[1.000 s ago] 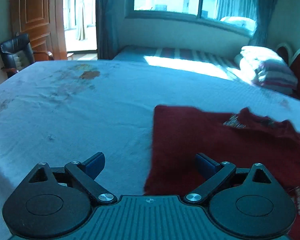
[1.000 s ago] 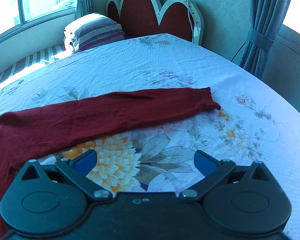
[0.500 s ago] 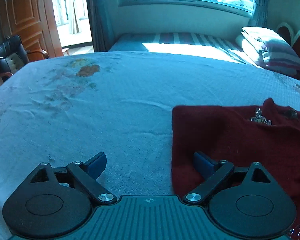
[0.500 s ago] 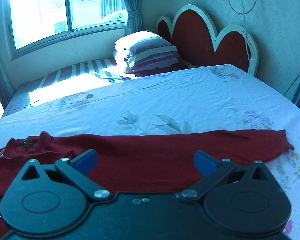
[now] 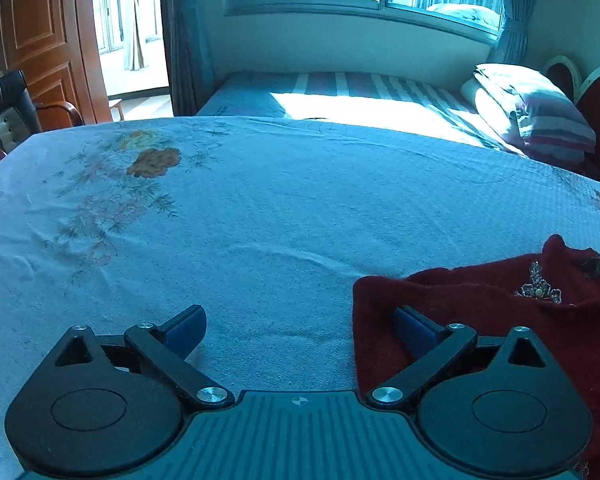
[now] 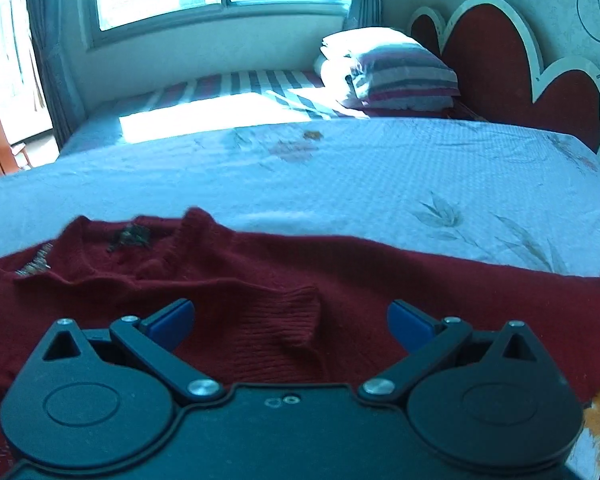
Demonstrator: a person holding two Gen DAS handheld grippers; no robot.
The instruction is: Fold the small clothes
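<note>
The dark red sweater (image 6: 260, 280) lies flat on the floral bedsheet (image 5: 260, 208), one ribbed cuff (image 6: 296, 312) folded across its body. Over it the right gripper (image 6: 290, 318) hovers, jaws wide and empty. The left gripper (image 5: 300, 330), equally wide, straddles the sweater's edge.

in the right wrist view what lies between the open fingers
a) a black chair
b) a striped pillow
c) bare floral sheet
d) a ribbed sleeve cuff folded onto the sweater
d: the ribbed cuff of the dark red sweater lies on the sweater's body, straight ahead between the spread fingers of the right gripper, which holds nothing.
</note>
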